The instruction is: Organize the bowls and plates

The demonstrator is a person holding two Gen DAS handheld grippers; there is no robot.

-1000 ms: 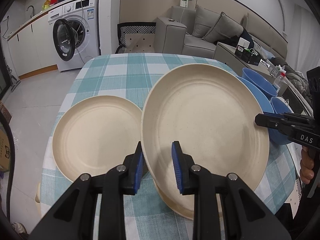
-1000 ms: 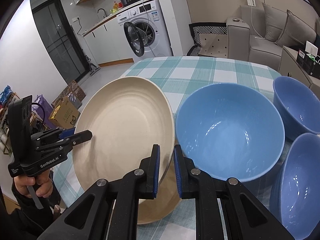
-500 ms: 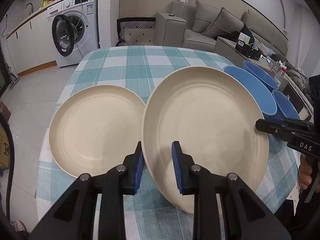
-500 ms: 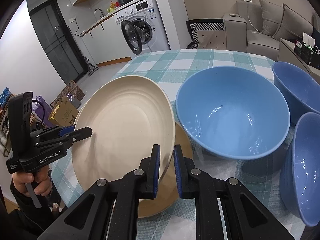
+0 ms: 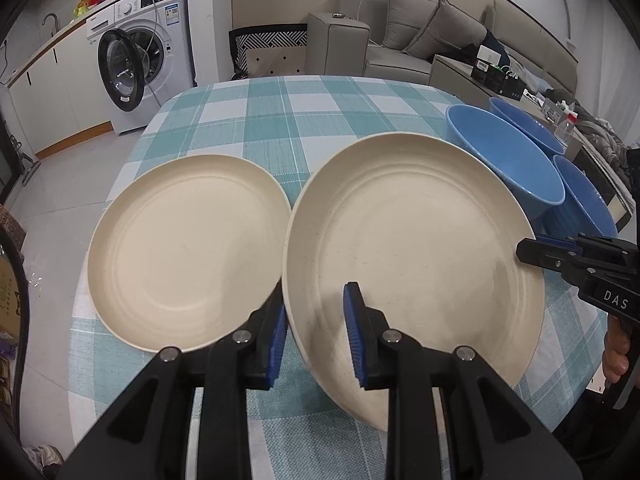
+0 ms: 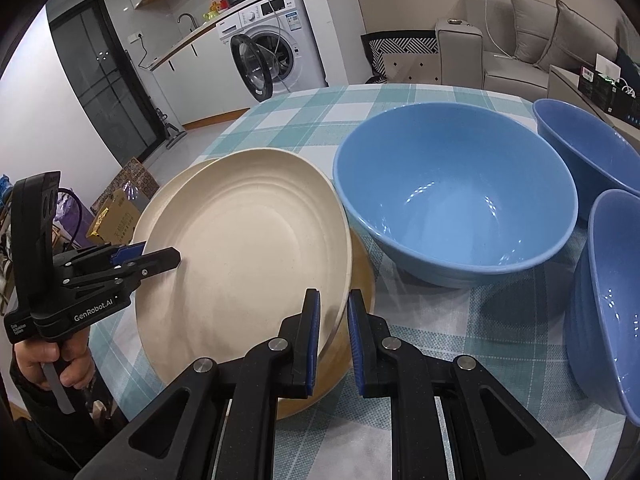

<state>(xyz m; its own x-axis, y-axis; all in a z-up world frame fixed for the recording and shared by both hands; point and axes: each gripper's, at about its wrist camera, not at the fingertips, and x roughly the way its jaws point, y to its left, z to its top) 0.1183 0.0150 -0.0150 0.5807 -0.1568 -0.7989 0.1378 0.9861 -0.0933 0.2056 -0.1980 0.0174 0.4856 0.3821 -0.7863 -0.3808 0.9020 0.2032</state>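
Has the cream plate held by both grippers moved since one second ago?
Yes. In the right wrist view the held plate has come down toward the plate under it on the table, whose exposed edge looks narrower.

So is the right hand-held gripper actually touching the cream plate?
Touching. In the right wrist view, the right hand-held gripper has both pads clamped on the rim of the cream plate.
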